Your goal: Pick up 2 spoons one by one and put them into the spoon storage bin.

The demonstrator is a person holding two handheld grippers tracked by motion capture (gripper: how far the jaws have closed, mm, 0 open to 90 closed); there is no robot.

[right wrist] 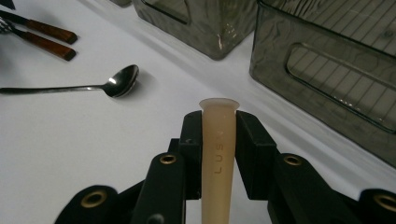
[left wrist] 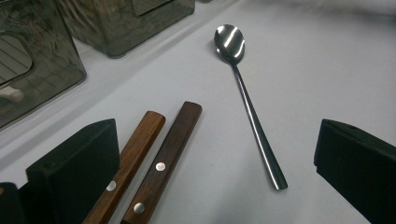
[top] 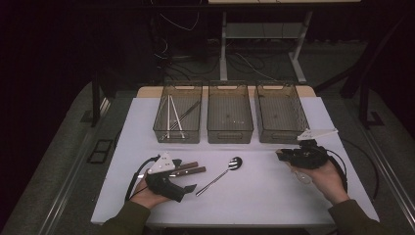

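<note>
Right gripper [right wrist: 218, 140] jaws clenched on a cream handle [right wrist: 217, 149], left gripper [left wrist: 215, 172] jaws released wide, wooden handles [left wrist: 154, 163] and spoon [left wrist: 247, 102] on the desk [left wrist: 327, 70] between them.

Desk [top: 274, 196]: bare white stretch along the near edge and between the two tools, wide enough for a hand to pass.

Obstacles, far side: three smoky bins in a row, left bin [top: 177, 117], middle bin [top: 230, 117], right bin [top: 281, 117], walls nearly touching, narrow gaps only; all open on top.

Obstacles, centre-left: spoon [top: 221, 175] lying slantwise, and two wooden handles [top: 188, 169] side by side just beside the left tool [top: 188, 187].

Right tool [top: 280, 154]: near the right bin's front wall; open desk to its left.
</note>
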